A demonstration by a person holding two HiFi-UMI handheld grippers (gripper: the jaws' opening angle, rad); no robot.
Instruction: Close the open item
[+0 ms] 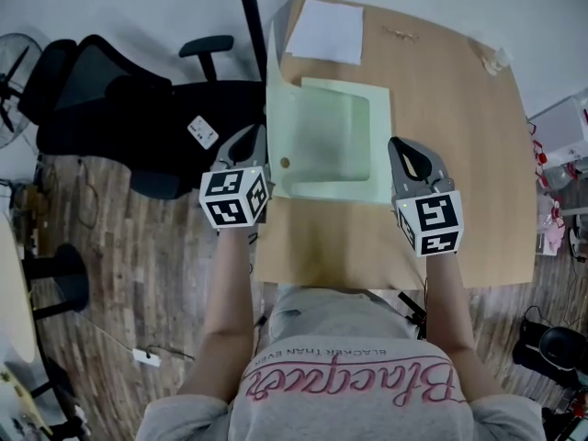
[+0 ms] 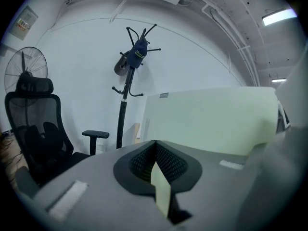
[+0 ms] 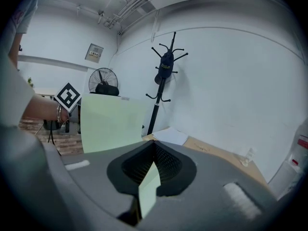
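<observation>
A pale green folder lies open on the wooden table. Its cover stands upright along the left side. My left gripper is at the folder's near left corner, shut on a thin green edge; the raised cover fills the right of the left gripper view. My right gripper is at the folder's right edge, shut on a green sheet edge. In the right gripper view the upright cover stands to the left, with the left gripper's marker cube behind it.
A white sheet lies at the table's far edge and a small crumpled item at the far right corner. A black office chair and a coat stand are left of the table. A fan stands far left.
</observation>
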